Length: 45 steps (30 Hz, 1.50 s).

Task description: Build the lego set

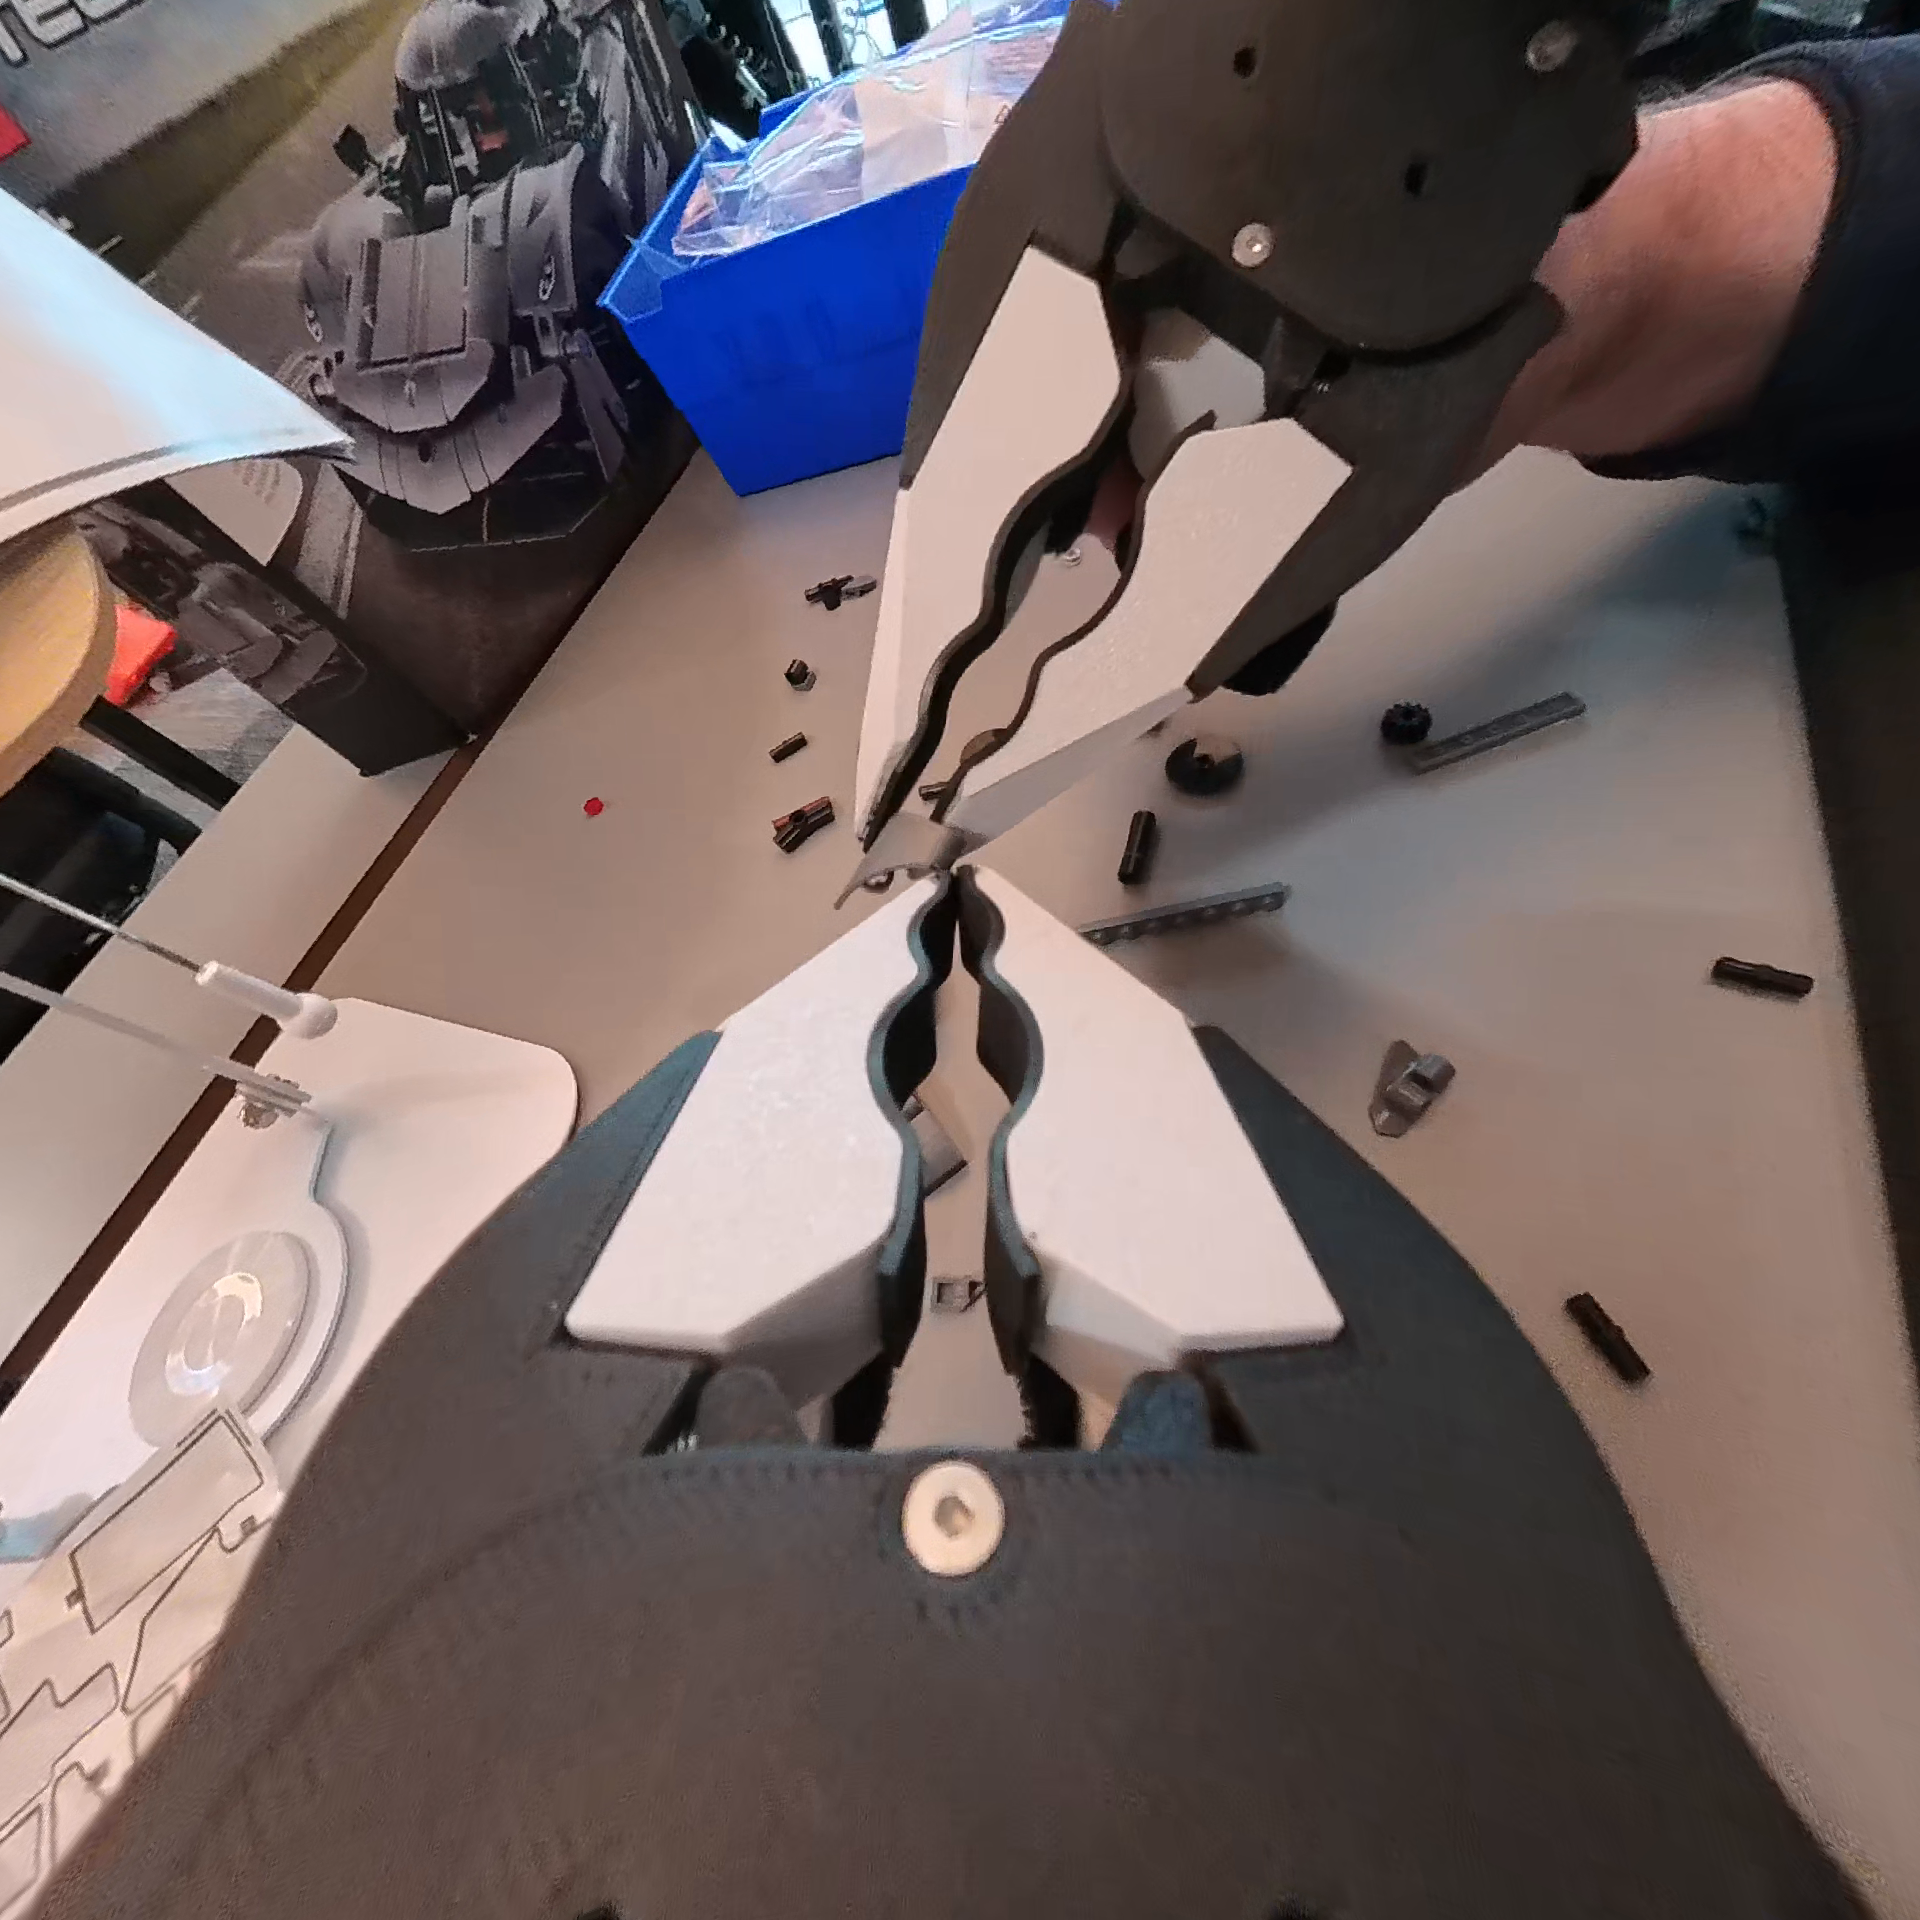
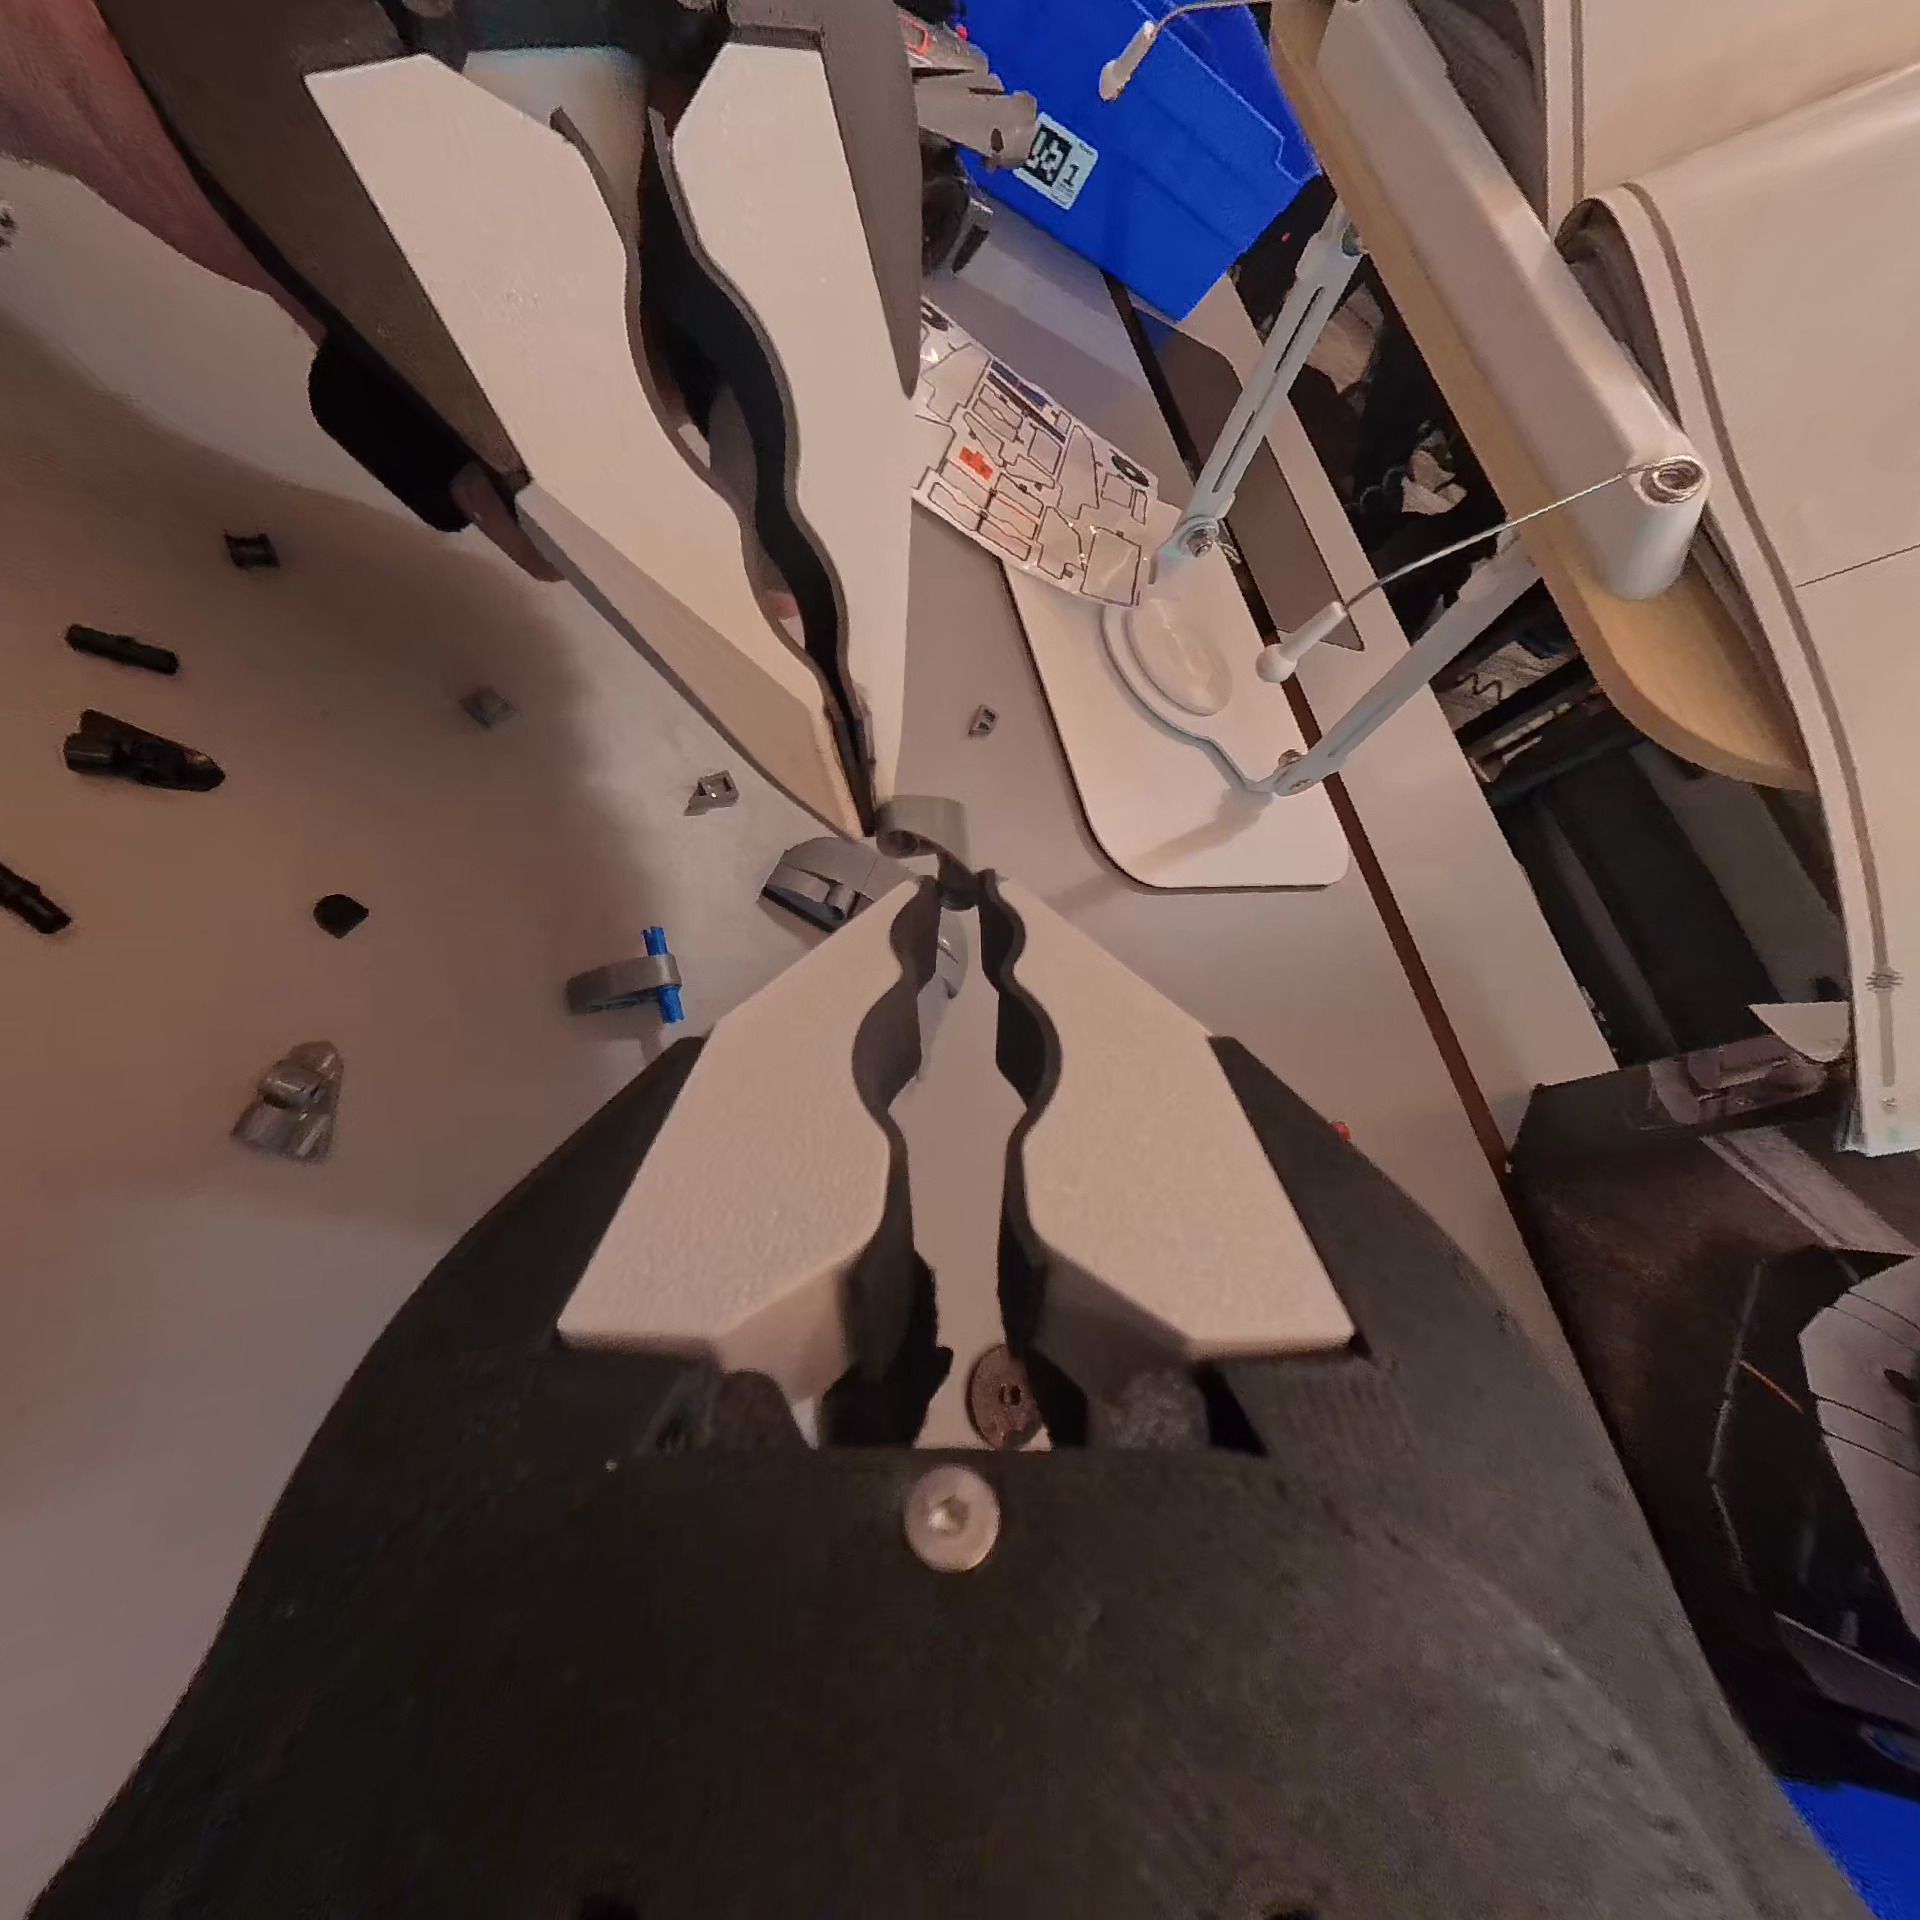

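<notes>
Build barely begun: left gripper and right gripper, jaws nearly closed, pinch one small grey piece between them. Loose pins and beams lie unassembled across the table

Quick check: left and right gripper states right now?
Left gripper: shut on the small curved grey lego piece.
Right gripper: shut on a small dark pin at that piece.

A blue bin holding clear plastic bags stands at the far side of the grey table. A white stand with a round lens sits at the table's left edge.
</notes>
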Each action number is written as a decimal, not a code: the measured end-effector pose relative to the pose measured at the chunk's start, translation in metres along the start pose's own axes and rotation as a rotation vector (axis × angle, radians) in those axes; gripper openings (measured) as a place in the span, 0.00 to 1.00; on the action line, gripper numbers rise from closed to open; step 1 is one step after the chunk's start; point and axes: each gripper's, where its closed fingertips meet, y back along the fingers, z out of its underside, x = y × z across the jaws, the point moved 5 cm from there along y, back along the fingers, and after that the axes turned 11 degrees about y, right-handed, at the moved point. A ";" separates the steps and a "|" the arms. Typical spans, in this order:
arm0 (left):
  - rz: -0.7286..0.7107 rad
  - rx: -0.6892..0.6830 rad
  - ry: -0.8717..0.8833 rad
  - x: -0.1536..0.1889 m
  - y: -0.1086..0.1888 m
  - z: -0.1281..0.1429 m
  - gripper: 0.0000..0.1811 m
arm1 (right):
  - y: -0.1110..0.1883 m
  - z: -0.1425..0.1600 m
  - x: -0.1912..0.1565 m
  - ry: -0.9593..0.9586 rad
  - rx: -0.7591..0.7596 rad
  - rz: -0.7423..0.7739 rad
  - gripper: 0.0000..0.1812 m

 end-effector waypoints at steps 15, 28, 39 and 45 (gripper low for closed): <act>0.037 -0.030 -0.024 0.004 -0.002 0.005 0.00 | 0.002 0.006 -0.006 0.019 -0.022 -0.068 0.03; 0.168 -0.348 -0.041 0.020 -0.022 0.051 0.16 | -0.002 0.025 -0.024 0.016 -0.134 -0.222 0.03; 0.212 -0.378 -0.031 0.018 -0.020 0.061 0.09 | -0.004 0.026 -0.029 0.020 -0.149 -0.249 0.03; 0.219 -0.382 -0.014 0.014 -0.016 0.064 0.10 | -0.004 0.028 -0.029 0.018 -0.155 -0.255 0.03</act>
